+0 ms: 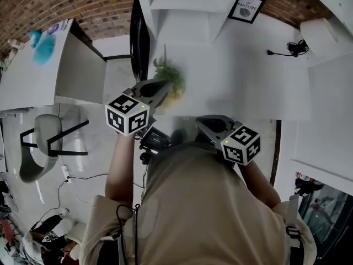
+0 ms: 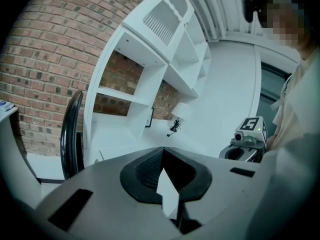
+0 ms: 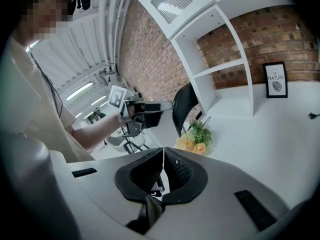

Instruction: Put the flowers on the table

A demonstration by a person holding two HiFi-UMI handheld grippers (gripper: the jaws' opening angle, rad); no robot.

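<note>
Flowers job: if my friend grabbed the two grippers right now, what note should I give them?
Left gripper: shut, empty, close beside the flowers in the head view.
Right gripper: shut, empty.
Flowers: lying on the white table, near the black chair.
Done: the flowers look placed, with nothing holding them.
Left: probably nothing; just draw both grippers away.
</note>
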